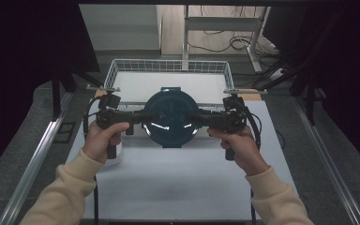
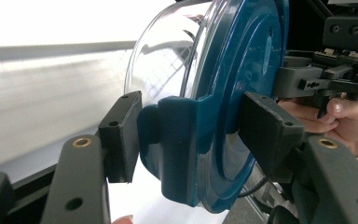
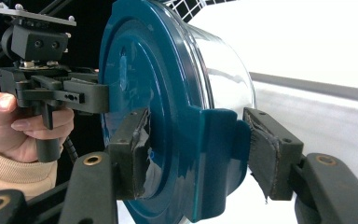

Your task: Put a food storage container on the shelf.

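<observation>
Step in hand: looks like a two-handed carry. Both grippers have the container (image 1: pixel 170 117) pinched from opposite sides, holding it just above the white surface (image 1: pixel 183 183), right at the near edge of the wire basket (image 1: pixel 117 70).

Left hand-held gripper (image 2: pixel 186 140): jaws clamped on the container's blue side latch, one pad against the lid face, the other on the clear-bowl side.

Right hand-held gripper (image 3: pixel 193 156): same deal on the opposite latch. Its pads look worn, with the covering peeling a bit.

Where the thing is: centre of the scene, between the two hands, lid up as seen from the high view. From that view I can't tell if the bottom touches the surface, but it reads as lifted.

How it looks: round, dark teal lid (image 3: pixel 140 93) with raised concentric rings, clear glossy bowl (image 2: pixel 168 60) underneath, and chunky latch tabs folded down over the rim on both sides. Seems empty as far as I can see through the bowl.

Next move, my guess: carry it away from the person and lower it into the basket. That needs both hands moving together and level. If one lags, the lid tilts and a latch could slip out of the pads.

Risk: the grip is on the latches only, so squeezing unevenly might pop one.
</observation>
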`<state>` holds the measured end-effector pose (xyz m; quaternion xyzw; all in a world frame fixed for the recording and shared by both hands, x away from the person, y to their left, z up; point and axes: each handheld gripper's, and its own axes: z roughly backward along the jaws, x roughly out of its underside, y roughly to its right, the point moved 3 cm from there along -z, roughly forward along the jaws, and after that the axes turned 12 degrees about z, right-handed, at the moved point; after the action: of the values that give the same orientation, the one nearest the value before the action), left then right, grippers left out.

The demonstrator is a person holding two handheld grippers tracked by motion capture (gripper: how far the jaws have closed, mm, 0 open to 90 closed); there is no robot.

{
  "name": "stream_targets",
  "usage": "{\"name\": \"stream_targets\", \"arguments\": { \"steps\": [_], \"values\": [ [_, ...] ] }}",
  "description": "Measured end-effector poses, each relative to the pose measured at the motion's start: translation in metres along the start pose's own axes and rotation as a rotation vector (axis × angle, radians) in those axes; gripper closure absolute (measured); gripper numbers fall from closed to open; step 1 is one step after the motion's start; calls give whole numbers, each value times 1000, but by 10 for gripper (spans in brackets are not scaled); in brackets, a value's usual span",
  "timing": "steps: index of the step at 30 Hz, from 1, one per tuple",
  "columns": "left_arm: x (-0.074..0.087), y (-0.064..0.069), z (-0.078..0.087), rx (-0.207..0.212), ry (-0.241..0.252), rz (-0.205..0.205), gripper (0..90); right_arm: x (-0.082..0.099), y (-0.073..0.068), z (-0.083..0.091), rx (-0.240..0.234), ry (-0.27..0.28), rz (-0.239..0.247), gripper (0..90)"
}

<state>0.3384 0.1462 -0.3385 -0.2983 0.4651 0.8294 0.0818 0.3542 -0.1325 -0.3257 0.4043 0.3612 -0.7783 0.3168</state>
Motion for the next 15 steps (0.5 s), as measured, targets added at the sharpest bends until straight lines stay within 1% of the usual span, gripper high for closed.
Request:
{"name": "stream_targets", "arguments": {
  "steps": [8, 13, 15],
  "values": [
    [-21, 4, 1, 9, 4, -7, 408, -21, 5, 0, 10, 7, 18, 433],
    [-36, 4, 0, 9, -1, -5, 407, -37, 12, -2, 7, -1, 12, 434],
    [-42, 4, 0, 10, -3, -4, 407, -39, 13, -3, 7, 1, 11, 435]
  ]
}}
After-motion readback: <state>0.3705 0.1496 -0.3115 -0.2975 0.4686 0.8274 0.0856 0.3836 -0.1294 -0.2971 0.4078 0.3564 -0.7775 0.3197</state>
